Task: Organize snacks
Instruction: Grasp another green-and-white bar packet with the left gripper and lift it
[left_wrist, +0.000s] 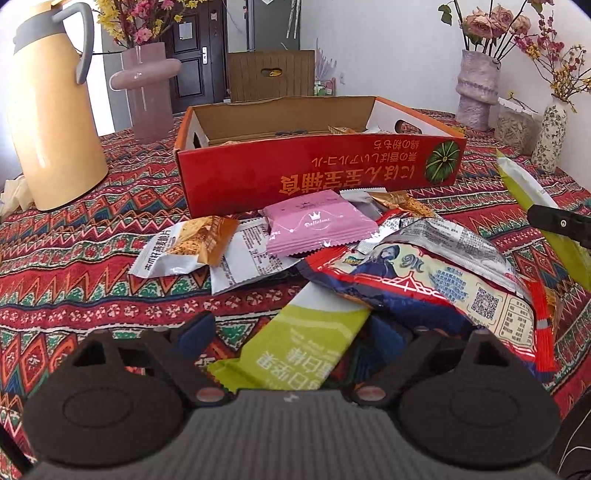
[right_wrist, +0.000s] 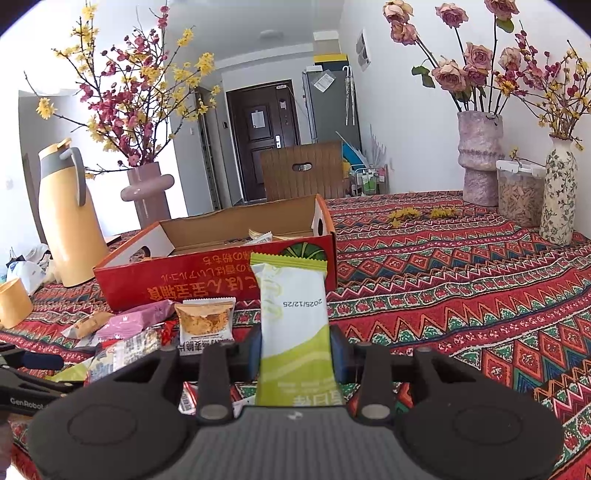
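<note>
Each view looks forward from a camera just behind its tool, tilted down over the patterned tabletop (left_wrist: 74, 258). The left wrist view sits low and close over the snack pile (left_wrist: 369, 266), with the red box (left_wrist: 317, 173) just ahead of the left tool (left_wrist: 295, 332). The right wrist view stands higher and further back. Both share the red box, the yellow jug (right_wrist: 66, 221), the vases and the dark door.

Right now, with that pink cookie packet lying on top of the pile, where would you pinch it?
Probably across its narrow width near the middle. The pink packet lies flat and uppermost in front of the red box, both long edges free. I'd bring the left tongs down from above and from the near side, since the box blocks the far one.
</note>
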